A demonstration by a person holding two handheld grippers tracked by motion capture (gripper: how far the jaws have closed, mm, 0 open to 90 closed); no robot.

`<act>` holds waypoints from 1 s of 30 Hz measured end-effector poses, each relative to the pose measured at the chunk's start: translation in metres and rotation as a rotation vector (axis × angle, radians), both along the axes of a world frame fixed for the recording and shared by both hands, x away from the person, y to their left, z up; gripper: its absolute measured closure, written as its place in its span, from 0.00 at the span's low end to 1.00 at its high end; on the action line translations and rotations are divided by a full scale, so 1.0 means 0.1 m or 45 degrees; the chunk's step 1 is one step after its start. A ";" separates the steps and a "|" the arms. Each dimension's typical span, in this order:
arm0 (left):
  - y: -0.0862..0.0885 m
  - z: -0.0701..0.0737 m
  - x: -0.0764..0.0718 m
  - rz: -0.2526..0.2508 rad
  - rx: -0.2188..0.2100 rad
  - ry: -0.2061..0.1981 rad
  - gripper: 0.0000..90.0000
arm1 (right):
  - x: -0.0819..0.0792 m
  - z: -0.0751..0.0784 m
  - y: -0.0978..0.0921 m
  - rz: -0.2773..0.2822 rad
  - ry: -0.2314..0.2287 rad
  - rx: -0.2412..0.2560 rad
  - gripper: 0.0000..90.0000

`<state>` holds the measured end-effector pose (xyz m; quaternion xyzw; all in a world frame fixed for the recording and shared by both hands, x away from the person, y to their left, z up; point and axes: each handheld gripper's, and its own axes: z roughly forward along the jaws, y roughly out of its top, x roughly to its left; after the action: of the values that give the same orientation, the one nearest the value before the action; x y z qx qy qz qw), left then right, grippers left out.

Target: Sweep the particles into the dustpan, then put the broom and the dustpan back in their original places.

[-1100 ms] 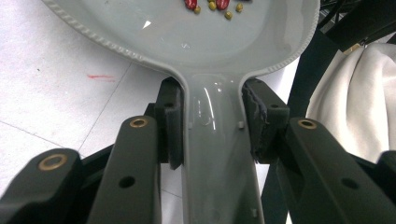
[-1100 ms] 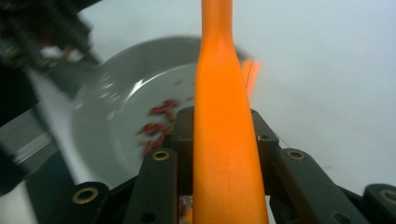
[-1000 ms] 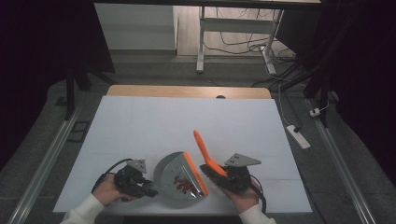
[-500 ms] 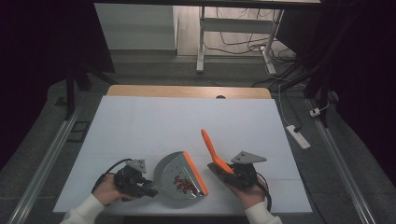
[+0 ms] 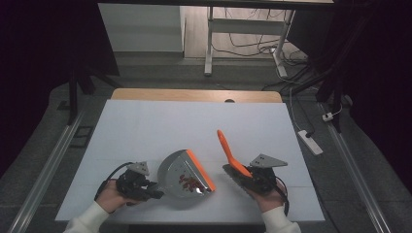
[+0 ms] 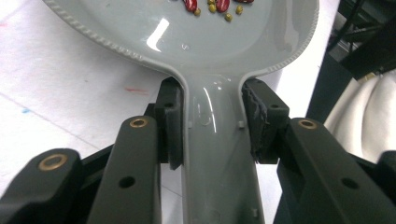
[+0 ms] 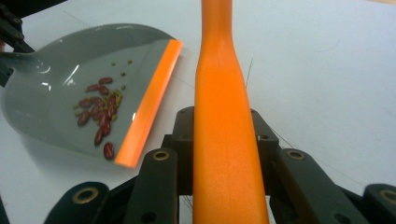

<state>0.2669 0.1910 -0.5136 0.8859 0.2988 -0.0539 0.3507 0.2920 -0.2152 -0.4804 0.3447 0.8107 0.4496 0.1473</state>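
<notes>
Dustpan [image 6: 219, 154] handle sits clamped between left jaws; brush [image 7: 223, 140] handle between right jaws.

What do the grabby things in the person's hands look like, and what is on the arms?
Both tongs are black, with two jointed jaws and brass-coloured rivets. The left tongs and right tongs each carry a grey three-cornered plate on top and trail a black cable. The jaw pads are black blocks. The person wears white sleeves.
</notes>
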 end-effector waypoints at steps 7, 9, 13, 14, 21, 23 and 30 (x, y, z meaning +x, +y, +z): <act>0.02 0.04 -0.01 0.044 -0.022 -0.028 0.69 | 0.02 0.01 -0.06 0.002 -0.013 -0.011 0.78; 0.03 0.04 -0.01 0.057 -0.026 -0.032 0.69 | 0.03 0.01 -0.07 0.003 -0.015 -0.013 0.78; 0.06 0.06 -0.01 0.098 -0.042 -0.042 0.69 | 0.04 0.02 -0.11 0.010 -0.026 -0.016 0.78; 0.06 0.06 -0.01 0.107 -0.048 -0.043 0.69 | 0.04 0.03 -0.11 0.009 -0.027 -0.014 0.78; 0.12 0.09 -0.01 0.161 -0.080 -0.064 0.68 | 0.06 0.04 -0.17 -0.003 -0.028 -0.021 0.78; 0.13 0.10 -0.01 0.174 -0.080 -0.067 0.69 | 0.06 0.04 -0.18 -0.003 -0.026 -0.022 0.78; 0.15 0.11 -0.04 0.240 -0.097 -0.081 0.68 | 0.07 0.06 -0.22 0.007 -0.031 -0.036 0.78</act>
<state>0.2626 0.2063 -0.5022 0.8412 0.3672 -0.0038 0.3969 0.2990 -0.2367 -0.4744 0.3349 0.8161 0.4428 0.1607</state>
